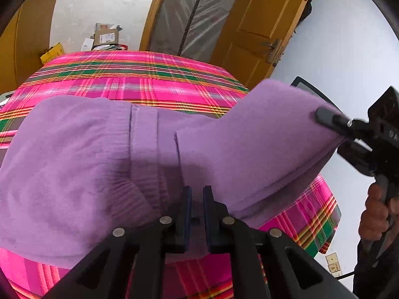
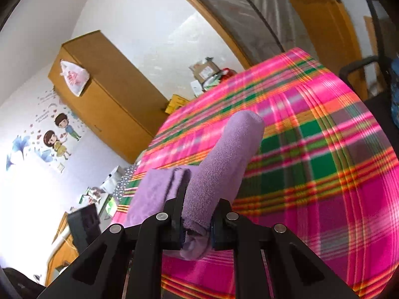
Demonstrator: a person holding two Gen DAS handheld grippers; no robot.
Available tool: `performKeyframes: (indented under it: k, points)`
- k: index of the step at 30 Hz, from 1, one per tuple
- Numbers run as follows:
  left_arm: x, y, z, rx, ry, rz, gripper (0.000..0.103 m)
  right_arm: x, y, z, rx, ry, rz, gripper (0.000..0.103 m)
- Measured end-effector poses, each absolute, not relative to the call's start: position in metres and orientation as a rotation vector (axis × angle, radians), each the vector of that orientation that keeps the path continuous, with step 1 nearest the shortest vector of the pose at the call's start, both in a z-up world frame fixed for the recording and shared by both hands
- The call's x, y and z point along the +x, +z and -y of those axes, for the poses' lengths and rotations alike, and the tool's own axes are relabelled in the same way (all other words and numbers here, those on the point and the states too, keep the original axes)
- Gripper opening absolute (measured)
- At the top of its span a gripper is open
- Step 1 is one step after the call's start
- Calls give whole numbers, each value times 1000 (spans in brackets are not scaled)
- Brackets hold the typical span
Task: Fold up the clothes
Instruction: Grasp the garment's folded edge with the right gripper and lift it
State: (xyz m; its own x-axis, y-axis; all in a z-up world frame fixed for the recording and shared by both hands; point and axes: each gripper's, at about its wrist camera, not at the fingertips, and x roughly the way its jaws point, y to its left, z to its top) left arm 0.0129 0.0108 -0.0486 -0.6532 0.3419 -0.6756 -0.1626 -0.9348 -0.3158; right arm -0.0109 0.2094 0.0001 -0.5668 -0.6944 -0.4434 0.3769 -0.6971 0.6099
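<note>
- A soft, thick purple fleece garment (image 1: pixel 87 154) is lying across the plaid-covered counter (image 1: pixel 129 74), looking light and floppy, best taken by its edges or corners.
- The left tool (image 1: pixel 197 214) is pinching the near hem, its jaws nearly shut on the cloth.
- The right tool (image 2: pixel 197 221) is clenching a bunched corner, lifting it clear of the counter.

Lilac fleece garment (image 1: pixel 74 154), rumpled on plaid cloth (image 1: pixel 129 79), one corner raised.
</note>
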Motion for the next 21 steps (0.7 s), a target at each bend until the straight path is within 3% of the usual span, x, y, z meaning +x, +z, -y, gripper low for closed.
performKeyframes:
  k: [10,21]
  points:
    - [20,-34,6,-1099,2681,327,9,-13,32,-171,846,-2215,507,14]
    - [34,-32,52,-1084,2760,447,9,-22,51,-114,822,-2158,393,14]
